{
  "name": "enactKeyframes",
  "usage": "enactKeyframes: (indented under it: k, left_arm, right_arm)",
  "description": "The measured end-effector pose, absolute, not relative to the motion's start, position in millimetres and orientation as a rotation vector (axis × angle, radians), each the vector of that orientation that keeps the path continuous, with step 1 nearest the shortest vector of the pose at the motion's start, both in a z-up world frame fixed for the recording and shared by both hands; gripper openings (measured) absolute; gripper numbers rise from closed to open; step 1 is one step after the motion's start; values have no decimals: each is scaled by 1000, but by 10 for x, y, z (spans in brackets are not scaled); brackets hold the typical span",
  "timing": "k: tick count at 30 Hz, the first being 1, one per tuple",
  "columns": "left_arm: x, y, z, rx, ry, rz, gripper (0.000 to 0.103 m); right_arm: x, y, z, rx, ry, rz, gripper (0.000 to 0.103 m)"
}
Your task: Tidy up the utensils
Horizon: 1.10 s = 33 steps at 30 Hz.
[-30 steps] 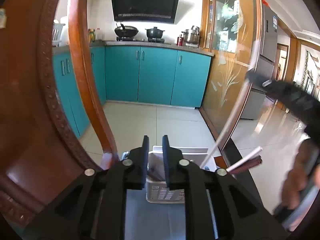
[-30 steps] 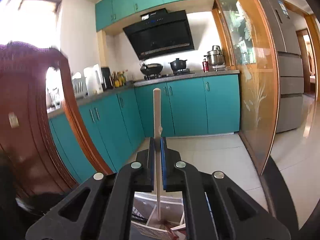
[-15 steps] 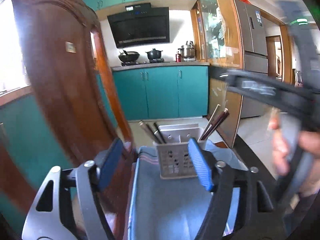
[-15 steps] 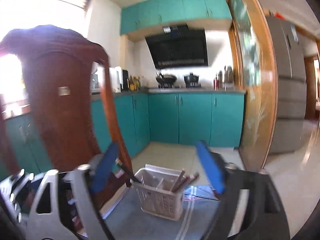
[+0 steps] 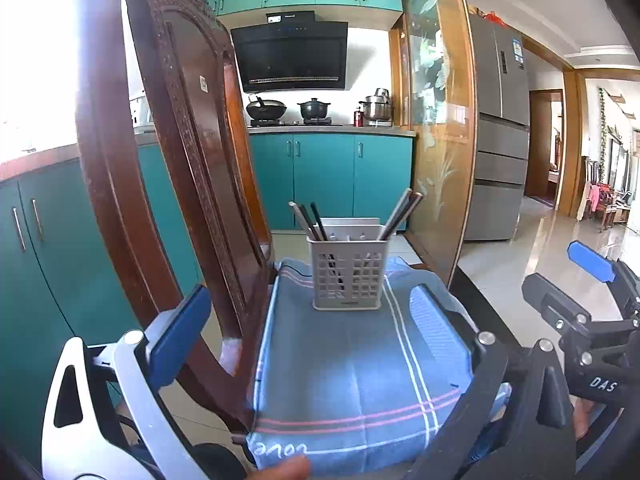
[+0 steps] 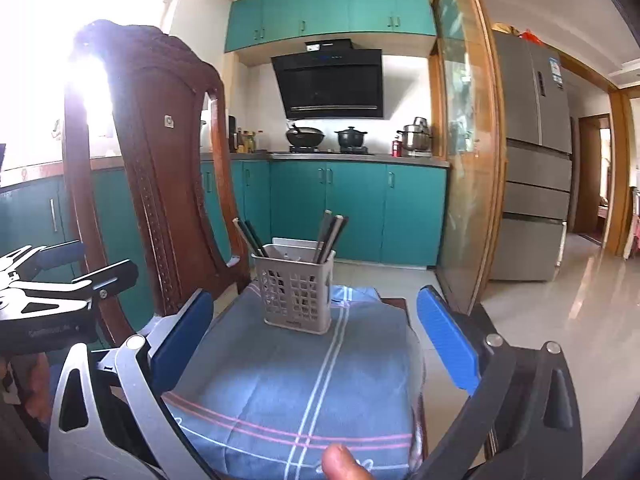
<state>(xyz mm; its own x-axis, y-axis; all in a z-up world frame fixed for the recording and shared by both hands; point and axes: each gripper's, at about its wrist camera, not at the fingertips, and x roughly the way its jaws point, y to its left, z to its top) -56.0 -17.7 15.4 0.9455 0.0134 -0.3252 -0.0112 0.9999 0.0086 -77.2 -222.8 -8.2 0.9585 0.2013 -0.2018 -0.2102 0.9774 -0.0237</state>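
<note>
A grey slotted utensil holder [image 5: 349, 273] stands upright on a blue striped cloth [image 5: 352, 376], with several chopsticks [image 5: 400, 214] leaning in it. It also shows in the right wrist view [image 6: 297, 290], chopsticks [image 6: 329, 235] sticking up. My left gripper [image 5: 308, 326] is open and empty, well back from the holder. My right gripper [image 6: 316, 330] is open and empty too, the holder seen between its blue pads [image 6: 447, 340]. The right gripper also shows at the right edge of the left wrist view [image 5: 588, 312].
A tall carved wooden chair back [image 5: 172, 184] rises at the left, close to the cloth. A glass partition with a wooden frame [image 5: 436, 128] stands to the right. Teal kitchen cabinets [image 5: 332, 180] and a fridge [image 5: 500, 132] lie beyond.
Both grippers have opened and pulled back from the holder. The right gripper let go of the pale chopstick it held a second ago. The holder now stands farther off.
</note>
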Motion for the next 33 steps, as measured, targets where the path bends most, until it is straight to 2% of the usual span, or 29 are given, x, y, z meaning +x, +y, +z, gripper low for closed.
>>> enactKeyframes:
  k: [15,33]
  left_arm:
    - [-1055,-388,317,67,238,-43,99]
    - [-1140,-337,390,16,215,-56,99]
  right_arm:
    - [-1098,-2209,-45,-99,135,165,100]
    - [-1283,-2238,0,-89,86,181,100]
